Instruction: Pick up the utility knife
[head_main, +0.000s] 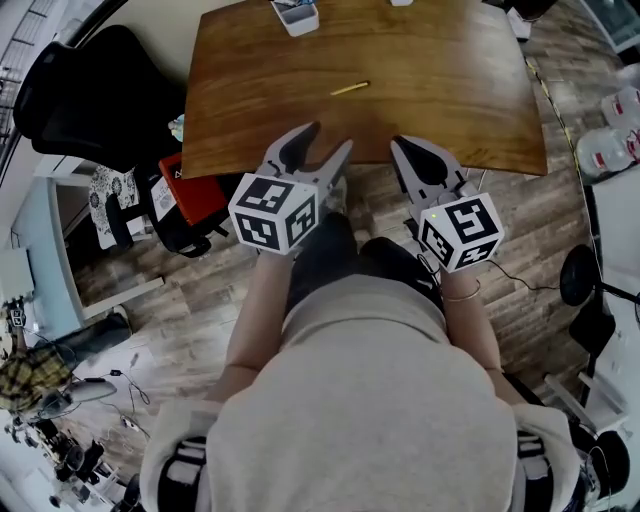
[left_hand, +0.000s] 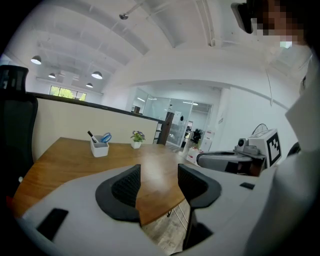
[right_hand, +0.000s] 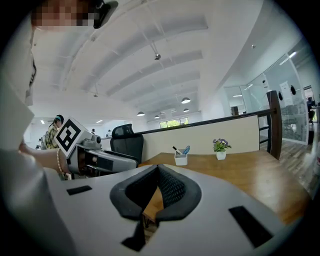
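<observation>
— Where's the utility knife (head_main: 350, 88)?
— It's a slim yellow bar lying flat on the glossy brown wooden tabletop (head_main: 430, 100), well ahead of both grippers and touching neither.
— And the grippers?
— The left gripper (head_main: 312, 140) has its ribbed black pads (left_hand: 125, 187) spread apart with nothing between them. The right gripper (head_main: 418, 148) is closed at the tips and empty. Each carries a cube (head_main: 272, 212) with black-and-white square markers.
</observation>
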